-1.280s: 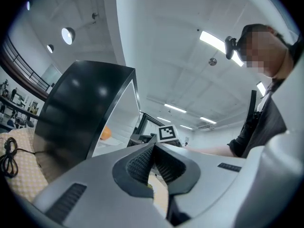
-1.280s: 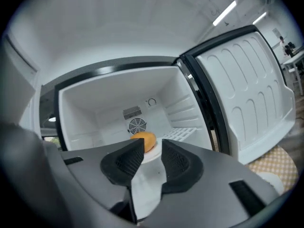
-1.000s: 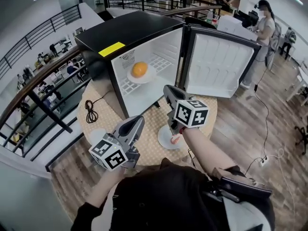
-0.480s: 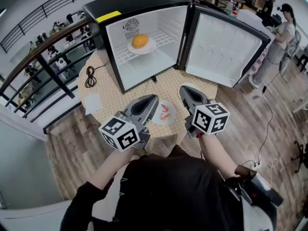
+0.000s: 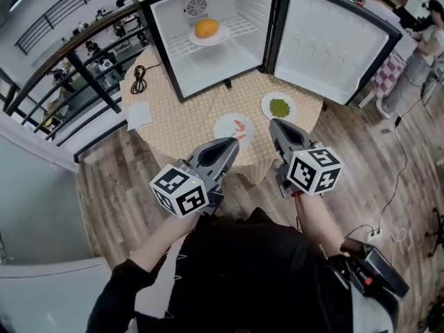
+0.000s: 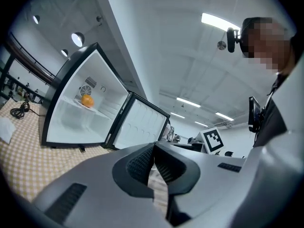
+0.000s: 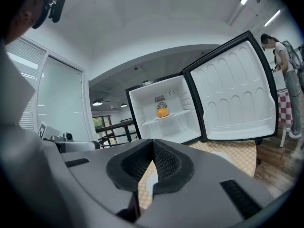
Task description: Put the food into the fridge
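The small black fridge (image 5: 208, 64) stands open at the back of the round table (image 5: 180, 120). An orange (image 5: 207, 28) on a white plate rests on its wire shelf, and shows too in the left gripper view (image 6: 86, 100) and the right gripper view (image 7: 162, 112). A plate of shrimp (image 5: 233, 127) and a plate of green food (image 5: 279, 107) lie on the table in front of the fridge. My left gripper (image 5: 231, 144) hovers at the near table edge, shut and empty (image 6: 153, 148). My right gripper (image 5: 277, 125), also shut on nothing (image 7: 153, 144), hangs just short of the green plate.
The fridge door (image 5: 336, 44) swings out to the right. A black cable (image 5: 139, 78) and a white paper (image 5: 139, 115) lie on the table's left side. A railing runs along the left; a person (image 5: 430, 40) stands at far right on the wooden floor.
Both grippers have drawn back from the table middle toward its near edge. The right gripper has left the shrimp plate, and the green plate has come into view.
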Demonstrator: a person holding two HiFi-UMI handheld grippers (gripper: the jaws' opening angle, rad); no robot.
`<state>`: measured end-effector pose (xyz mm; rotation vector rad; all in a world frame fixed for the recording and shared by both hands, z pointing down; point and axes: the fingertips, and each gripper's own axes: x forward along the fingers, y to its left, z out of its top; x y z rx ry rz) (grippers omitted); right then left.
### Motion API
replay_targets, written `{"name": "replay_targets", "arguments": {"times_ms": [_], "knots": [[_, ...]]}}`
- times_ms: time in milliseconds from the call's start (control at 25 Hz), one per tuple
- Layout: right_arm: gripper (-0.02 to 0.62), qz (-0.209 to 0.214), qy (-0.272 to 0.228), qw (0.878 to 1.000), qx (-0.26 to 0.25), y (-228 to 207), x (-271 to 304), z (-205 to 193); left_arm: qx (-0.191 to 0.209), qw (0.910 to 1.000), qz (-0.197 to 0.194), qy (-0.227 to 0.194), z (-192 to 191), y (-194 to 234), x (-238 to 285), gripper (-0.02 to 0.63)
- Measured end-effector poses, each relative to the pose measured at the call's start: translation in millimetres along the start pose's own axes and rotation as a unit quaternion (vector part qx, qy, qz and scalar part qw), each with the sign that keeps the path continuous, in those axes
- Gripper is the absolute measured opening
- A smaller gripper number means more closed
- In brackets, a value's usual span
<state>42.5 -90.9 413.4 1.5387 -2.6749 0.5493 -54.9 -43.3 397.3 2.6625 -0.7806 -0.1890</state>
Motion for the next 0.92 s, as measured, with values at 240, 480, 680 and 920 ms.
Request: {"name": "replay_targets", "arguments": {"times_ms": [240, 480, 680, 920], "knots": [[0.015, 0.009, 0.002, 1.000, 0.000, 3, -19, -16, -0.003, 0.9999, 0.011, 0.008, -18, -17, -7, 0.014], [0.016, 0.006, 0.006, 1.000, -0.003, -3, -29, -26, 0.000, 0.9999, 0.011, 0.009, -26, -25, -4, 0.014], [0.015, -0.009, 0.001, 1.000, -0.021, -7, -37, -20, 0.003, 1.0000, -0.002, 0.007, -24, -30, 3, 0.014], [0.016, -0.020, -0.002, 1.000, -0.023, -14, -42, -18, 0.008, 0.9998, -0.017, 0.010, -22, -35, 13, 0.014]]}}
